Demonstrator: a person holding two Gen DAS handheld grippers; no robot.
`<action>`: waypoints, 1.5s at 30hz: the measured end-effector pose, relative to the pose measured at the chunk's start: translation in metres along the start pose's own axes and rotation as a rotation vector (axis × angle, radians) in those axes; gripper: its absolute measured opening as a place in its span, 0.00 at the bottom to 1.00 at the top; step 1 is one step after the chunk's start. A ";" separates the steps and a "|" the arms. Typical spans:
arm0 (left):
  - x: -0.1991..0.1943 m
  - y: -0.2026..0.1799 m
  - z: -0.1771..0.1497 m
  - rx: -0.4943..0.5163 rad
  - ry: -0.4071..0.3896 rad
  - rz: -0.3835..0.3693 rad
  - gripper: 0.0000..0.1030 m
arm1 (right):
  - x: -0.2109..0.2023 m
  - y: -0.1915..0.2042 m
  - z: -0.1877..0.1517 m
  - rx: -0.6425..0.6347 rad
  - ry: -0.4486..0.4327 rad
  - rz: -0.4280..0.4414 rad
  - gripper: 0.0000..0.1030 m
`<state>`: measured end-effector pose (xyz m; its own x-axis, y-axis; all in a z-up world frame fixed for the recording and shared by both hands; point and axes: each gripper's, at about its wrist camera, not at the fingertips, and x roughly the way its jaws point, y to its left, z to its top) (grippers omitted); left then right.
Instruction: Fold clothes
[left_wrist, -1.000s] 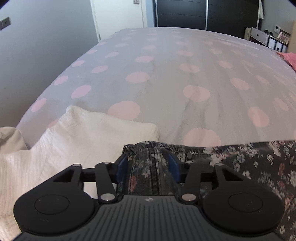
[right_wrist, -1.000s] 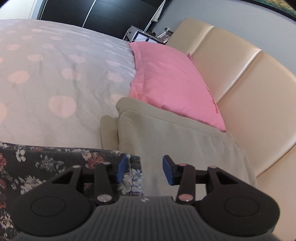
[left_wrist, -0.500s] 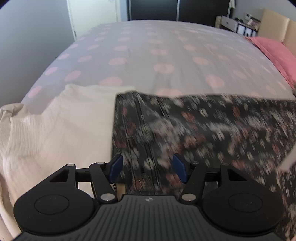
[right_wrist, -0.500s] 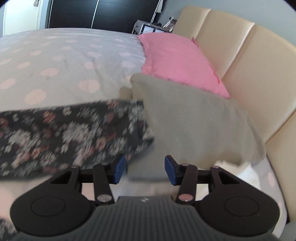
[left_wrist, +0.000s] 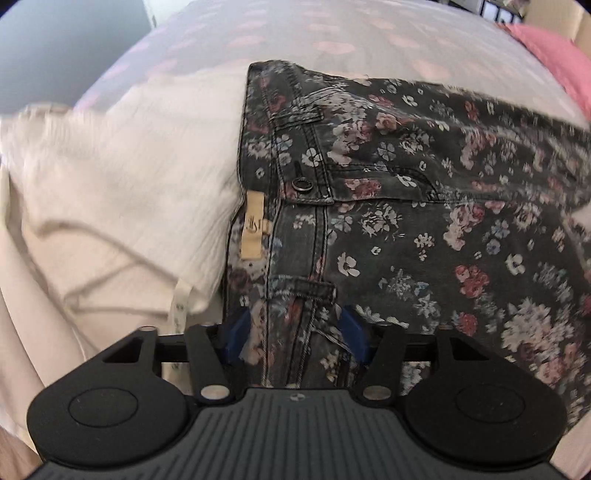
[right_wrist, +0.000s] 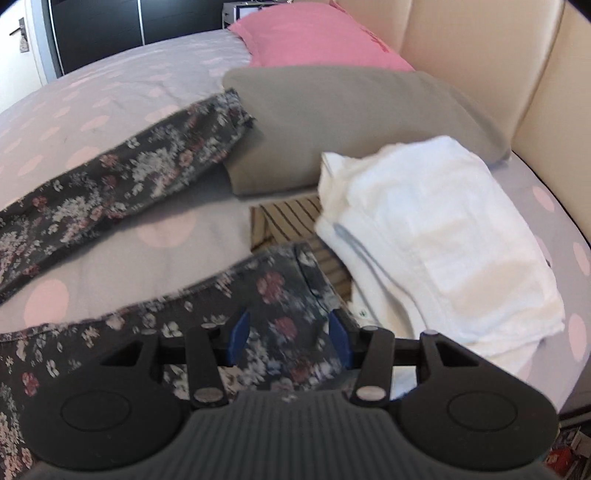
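The dark floral-print denim trousers (left_wrist: 388, 206) lie spread on the grey pink-dotted bed (right_wrist: 110, 92), waistband between the left hand-held gripper's (left_wrist: 293, 334) parted fingers, one leg hem between the right hand-held gripper's (right_wrist: 286, 338) parted fingers. At the left gripper's 10 o'clock lies a cream textured garment (left_wrist: 122, 177); at the right one's 2 o'clock, a folded white towel (right_wrist: 436, 236).

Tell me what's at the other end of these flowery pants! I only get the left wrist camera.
Observer: The right gripper is over one leg's hem of the floral pants, open, with the fabric between its fingers.
Operator: Where's the other leg?
Observer: It lies apart, farther up the bed, and its hem reaches a grey folded cloth.
Operator: Anything else nearby?
Observer: A folded white towel lies right of that gripper, on top of a striped cloth.
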<state>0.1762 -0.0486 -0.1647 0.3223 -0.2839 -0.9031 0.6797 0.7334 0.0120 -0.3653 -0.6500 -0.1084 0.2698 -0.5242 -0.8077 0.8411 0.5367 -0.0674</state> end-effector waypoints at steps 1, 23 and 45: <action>-0.002 -0.001 0.000 0.002 -0.002 -0.001 0.30 | 0.001 -0.002 -0.002 0.001 0.007 -0.007 0.49; -0.032 0.009 -0.007 -0.040 0.021 0.046 0.12 | 0.018 -0.029 -0.022 0.022 0.136 -0.083 0.49; -0.025 -0.009 -0.009 0.018 0.058 0.131 0.44 | 0.031 -0.072 -0.020 0.460 0.115 0.082 0.14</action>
<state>0.1562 -0.0427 -0.1460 0.3712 -0.1498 -0.9164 0.6463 0.7503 0.1392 -0.4272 -0.6920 -0.1401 0.3122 -0.4022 -0.8607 0.9464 0.2110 0.2447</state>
